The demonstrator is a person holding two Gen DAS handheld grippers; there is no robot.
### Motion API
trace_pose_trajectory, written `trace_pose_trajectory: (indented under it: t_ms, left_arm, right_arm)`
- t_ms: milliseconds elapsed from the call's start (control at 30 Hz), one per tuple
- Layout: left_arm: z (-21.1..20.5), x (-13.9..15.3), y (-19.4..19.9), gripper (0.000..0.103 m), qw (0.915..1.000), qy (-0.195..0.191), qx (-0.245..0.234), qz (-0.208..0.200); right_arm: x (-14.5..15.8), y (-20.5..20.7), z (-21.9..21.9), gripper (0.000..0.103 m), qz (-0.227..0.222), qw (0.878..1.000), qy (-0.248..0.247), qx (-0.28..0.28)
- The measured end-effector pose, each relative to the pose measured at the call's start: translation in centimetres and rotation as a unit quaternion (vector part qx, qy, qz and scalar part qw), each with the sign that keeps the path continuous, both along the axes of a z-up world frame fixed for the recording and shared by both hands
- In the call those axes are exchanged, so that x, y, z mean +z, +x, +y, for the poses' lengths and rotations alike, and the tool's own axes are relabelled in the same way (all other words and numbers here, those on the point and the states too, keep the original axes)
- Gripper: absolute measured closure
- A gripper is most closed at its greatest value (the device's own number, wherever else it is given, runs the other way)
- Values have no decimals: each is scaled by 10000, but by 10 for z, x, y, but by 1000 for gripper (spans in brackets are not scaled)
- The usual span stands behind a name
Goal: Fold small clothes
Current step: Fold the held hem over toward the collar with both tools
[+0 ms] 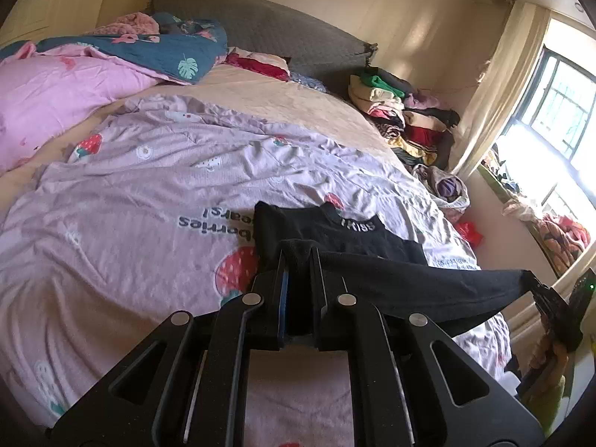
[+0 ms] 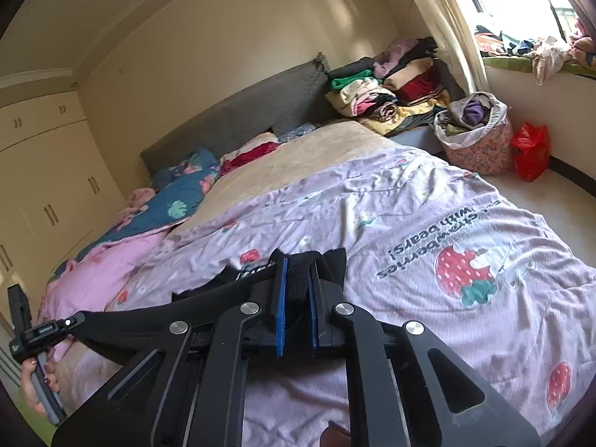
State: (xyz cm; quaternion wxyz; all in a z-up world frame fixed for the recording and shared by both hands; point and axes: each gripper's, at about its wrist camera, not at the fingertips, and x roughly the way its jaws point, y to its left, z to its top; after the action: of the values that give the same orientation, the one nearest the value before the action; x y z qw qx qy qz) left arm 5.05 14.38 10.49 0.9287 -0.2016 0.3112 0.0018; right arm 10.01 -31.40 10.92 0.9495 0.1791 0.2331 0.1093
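L gripper (image 1: 298, 257): low over the bed, pointing toward the headboard; jaws nearly closed, pinching a bunched edge of the black garment (image 1: 357, 238) betw the blue pads.
L gripper, seen from R cam: at far left of view (image 2: 72, 322), its tip clamped on the stretched black edge; person's hand (image 2: 39, 387) wraps the handle, dark-red nails showing.
Black garment: far part lies flat on the lilac strawberry duvet (image 1: 149, 193), white lettering at the collar; near edge lifted off the duvet and pulled taut betw the two grippers.
R gripper (image 2: 298, 279): also low, aimed at the headboard; jaws close together, ribbed black fabric held betw the blue pads.
R gripper, seen from L cam: at the right rim (image 1: 536, 283), gripping the far end of the taut edge; a green light glows on the body behind it.
Hard to make out: collar lettering upside down, not legible; garment type unclear, most of it is blocked by the gripper bodies in both views; R hand mostly cut off at the rim.
Backgrnd: grey headboard (image 1: 260, 26), stack of folded clothes (image 1: 402, 111) beside the bed, floral basket (image 2: 480, 141) w/ red bag (image 2: 530, 151) on the floor.
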Motion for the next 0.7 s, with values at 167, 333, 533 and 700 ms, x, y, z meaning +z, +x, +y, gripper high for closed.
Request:
trace_pose_trajectory:
  t_ms: [167,333,533,700]
  left_arm:
    - [1,2,23,100,9999,101,62,37]
    - [5,-2,46,100,9997,120,175,75]
    - [3,-11,65,100,9993,233,259,129]
    - [4,-23,78,100,9987,294,349,212]
  right_arm:
    - [0,25,6,94,72,9997,-85,-213]
    - [-9,49,9,94,235,9989,-84,-407]
    - [-23,69,12,94,356,9974,-200,-600]
    - [-36,85,16,94,445,9963,-238,-692]
